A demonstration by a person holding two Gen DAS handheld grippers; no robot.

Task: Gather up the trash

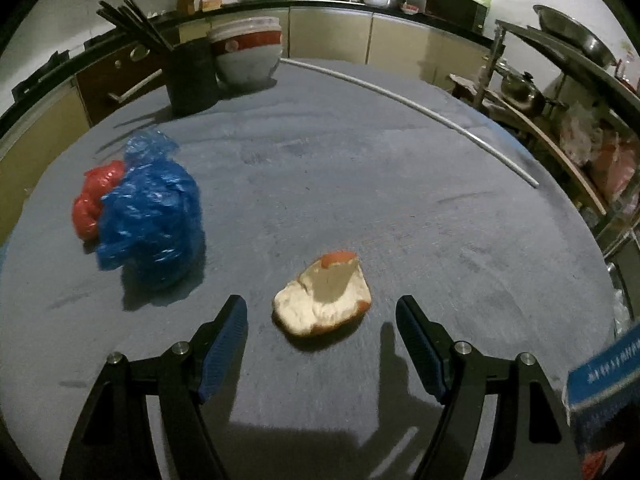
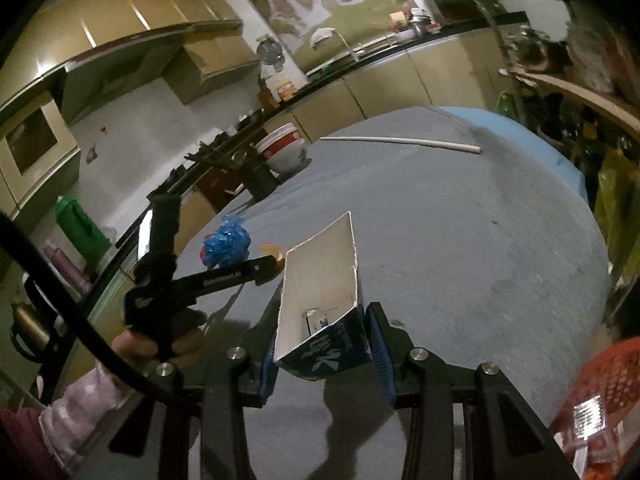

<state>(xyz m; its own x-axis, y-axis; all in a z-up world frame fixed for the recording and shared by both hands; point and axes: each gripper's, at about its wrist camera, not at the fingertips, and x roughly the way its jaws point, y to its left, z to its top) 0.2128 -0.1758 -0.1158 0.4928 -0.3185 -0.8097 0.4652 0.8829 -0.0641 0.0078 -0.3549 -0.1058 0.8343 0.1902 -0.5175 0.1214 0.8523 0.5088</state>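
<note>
The grey counter [image 1: 400,200] carries everything here, with a dark chopstick holder [image 1: 191,76] and a stack of bowls [image 1: 248,50] at its far edge and a thin white rod [image 1: 420,108] lying along the far right side. The biggest piece of trash is a crumpled blue plastic bag [image 1: 152,216], touching a smaller red bag [image 1: 94,204] on its left. Next in size is the open blue-and-white carton [image 2: 320,304], which the right hand-held gripper [image 2: 324,356] pinches by its lower end, mouth tilted up and away, with a small item lying inside. The left hand-held gripper [image 1: 322,320] is spread wide, its blue pads on either side of a piece of orange peel [image 1: 322,300], the smallest scrap, lying white pith up on the counter and apparently touching neither pad. The main risk seems to be the peel: it is low and curved, so closing jaws may ride over it or squeeze it out sideways. The carton, gripped only at one end, could also buckle or tip and spill its contents if tilted carelessly.
</note>
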